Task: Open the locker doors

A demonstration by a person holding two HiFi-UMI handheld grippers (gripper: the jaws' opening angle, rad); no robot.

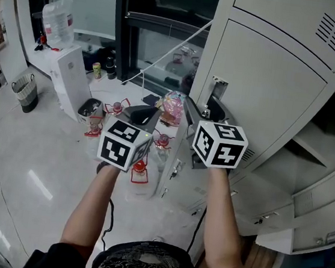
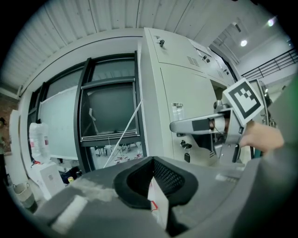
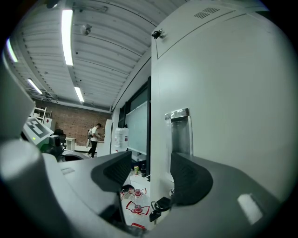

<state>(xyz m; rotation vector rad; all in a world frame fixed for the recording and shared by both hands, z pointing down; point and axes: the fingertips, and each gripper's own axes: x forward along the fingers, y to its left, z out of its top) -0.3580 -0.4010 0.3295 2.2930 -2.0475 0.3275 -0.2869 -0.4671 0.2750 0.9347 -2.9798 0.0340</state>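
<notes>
**Right fingers open at the handle of a closed locker door**

The right gripper [image 3: 151, 175] has its two fingers wide apart, and they hold nothing. In the right gripper view the vertical front corner of the locker runs through the gap between them. The right finger [image 3: 188, 179] lies in front of the locker door [image 3: 233, 93], directly under the metal handle plate [image 3: 180, 132]. Whether it touches the door, I cannot tell. The left finger [image 3: 116, 169] is off the locker, in front of the room behind. A key with a black fob [image 3: 160, 204] hangs from the lock, low between the fingers and under the plate.

The left gripper [image 2: 152, 183] has its black pads together at the tips, with nothing between them. It is away from the locker, to the left of the right gripper, and faces a dark window [image 2: 111, 111].

The door at the handle is closed. In the head view, the compartments to the right of it stand open [image 1: 320, 149]. On the floor under the hands stand several bottles in red holders [image 1: 140, 171]. Far back in the room a person [image 3: 94, 137] stands before a brick wall.
</notes>
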